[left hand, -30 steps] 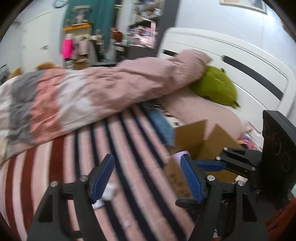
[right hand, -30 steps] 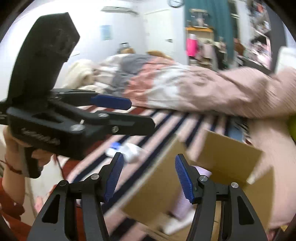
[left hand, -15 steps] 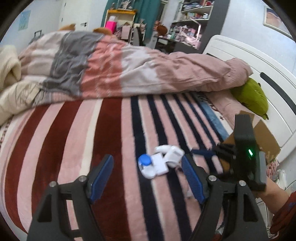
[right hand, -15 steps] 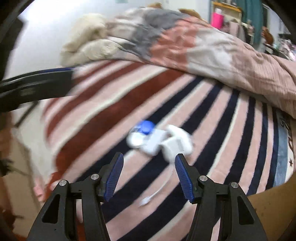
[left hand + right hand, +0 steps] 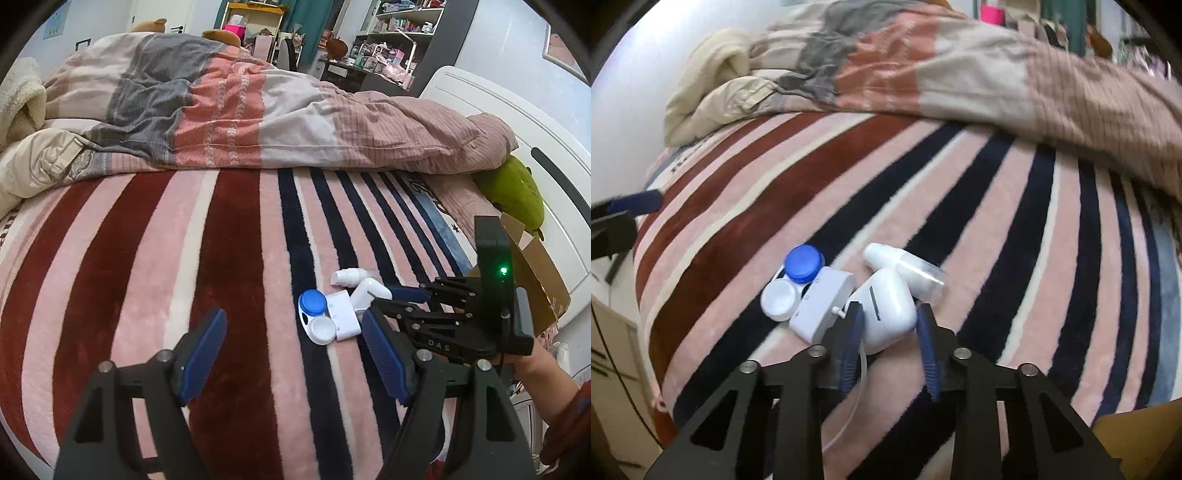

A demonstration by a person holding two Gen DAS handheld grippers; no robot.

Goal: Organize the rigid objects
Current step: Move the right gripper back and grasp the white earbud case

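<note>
On the striped blanket (image 5: 229, 236), four small items lie in one touching cluster near the bed's right side. At far left, the left gripper (image 5: 295, 354) hovers above bare blanket with its blue pads spread wide and nothing between them. Next comes a contact lens case (image 5: 792, 282) with two wells, one capped blue and one white; whether anything is inside cannot be told. Touching its right edge lies a flat white rectangular box (image 5: 822, 308) with a thin clear tube trailing toward the camera. Against that sits a rounded white earbud-style case (image 5: 890, 314), lid closed. The right gripper (image 5: 890, 325) has just been closing, and its jaws now stand narrow on either side of this case; firm pad contact cannot be confirmed. Behind the case lies a small white bottle with a clear cap (image 5: 901, 267), on its side and touching it. Further right, an open cardboard box (image 5: 535, 266) stands at the bed edge, its contents hidden. A rumpled quilt (image 5: 258, 110) crosses the rear, and a green plush (image 5: 513, 195) lies by the white headboard (image 5: 517, 129).
</note>
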